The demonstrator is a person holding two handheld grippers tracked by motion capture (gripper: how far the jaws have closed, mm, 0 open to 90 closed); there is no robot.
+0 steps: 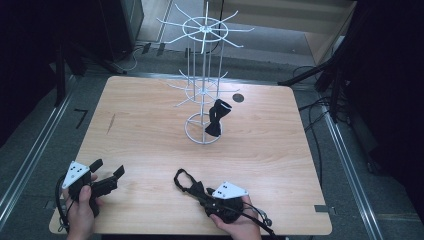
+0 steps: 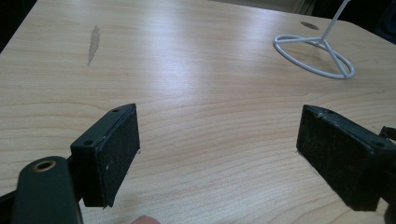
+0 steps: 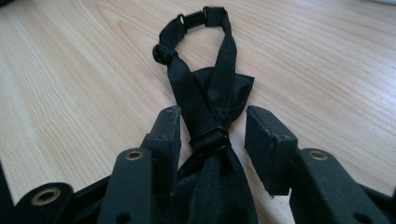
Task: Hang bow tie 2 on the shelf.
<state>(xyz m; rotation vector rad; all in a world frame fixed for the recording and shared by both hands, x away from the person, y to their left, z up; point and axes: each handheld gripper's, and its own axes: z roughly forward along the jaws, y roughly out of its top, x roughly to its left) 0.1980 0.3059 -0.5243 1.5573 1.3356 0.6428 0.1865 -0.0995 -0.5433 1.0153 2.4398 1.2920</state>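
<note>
Jaws of the right claw (image 3: pixel 212 135) stand partly apart astride a black bow tie (image 3: pixel 210 93) lying on the desk (image 1: pixel 150 140) at its 6 o'clock edge. The left claw (image 2: pixel 219 149) gapes wide at 8 o'clock. A second bow tie (image 1: pixel 217 117) hangs on the white rack (image 1: pixel 202 90) at centre.

Two black bow ties (image 3: pixel 210 107) (image 1: pixel 216 117), a white wire rack (image 1: pixel 202 75), a pale wood-grain table (image 1: pixel 150 130), black claw pads (image 2: pixel 114 154).

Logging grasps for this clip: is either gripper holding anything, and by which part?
Nothing is clamped. The right gripper straddles the bow tie at its centre knot, jaws apart. The left gripper is open.
</note>
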